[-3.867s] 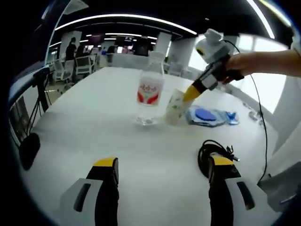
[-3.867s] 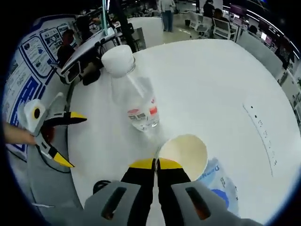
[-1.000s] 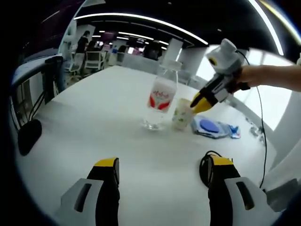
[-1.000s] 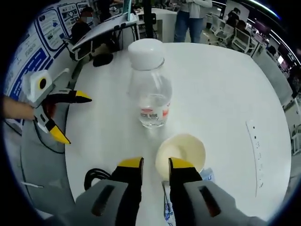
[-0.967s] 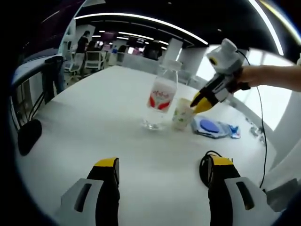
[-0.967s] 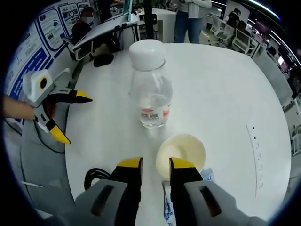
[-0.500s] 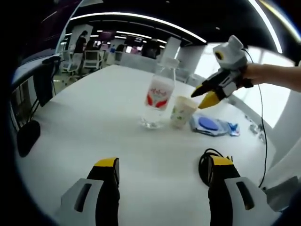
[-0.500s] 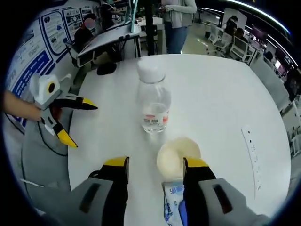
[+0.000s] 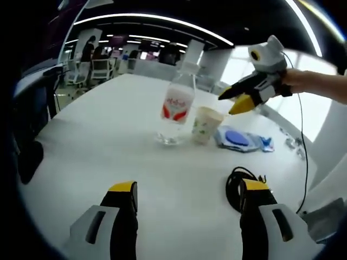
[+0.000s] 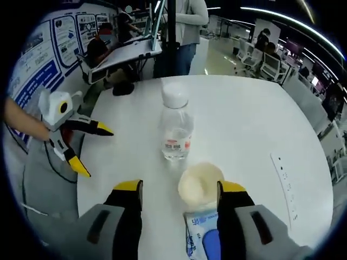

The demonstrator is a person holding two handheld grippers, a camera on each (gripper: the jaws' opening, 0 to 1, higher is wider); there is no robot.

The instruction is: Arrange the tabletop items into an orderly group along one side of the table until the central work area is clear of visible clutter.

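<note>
The white table (image 9: 97,146) spreads wide ahead of both tools, an open office of desks, chairs and strip lights beyond it. Out in front of the left gripper (image 9: 187,189), the water bottle (image 9: 174,108) stands upright with the paper cup (image 9: 205,124) just beside it and the flat blue-and-white packet (image 9: 238,138) next along, a row that looks like deliberate grouping toward one edge. A coiled black cable (image 9: 238,184) lies close to that gripper's right-hand jaw, apparently unsorted. The left gripper's jaws stand wide apart, holding nothing, well back from the row. The right gripper (image 10: 181,190) hangs above the cup (image 10: 199,184), jaws parted to either side of it and gripping nothing, which suggests it has let go of the cup; the bottle (image 10: 176,130) rises just beyond, the packet (image 10: 203,238) low between its jaws.
</note>
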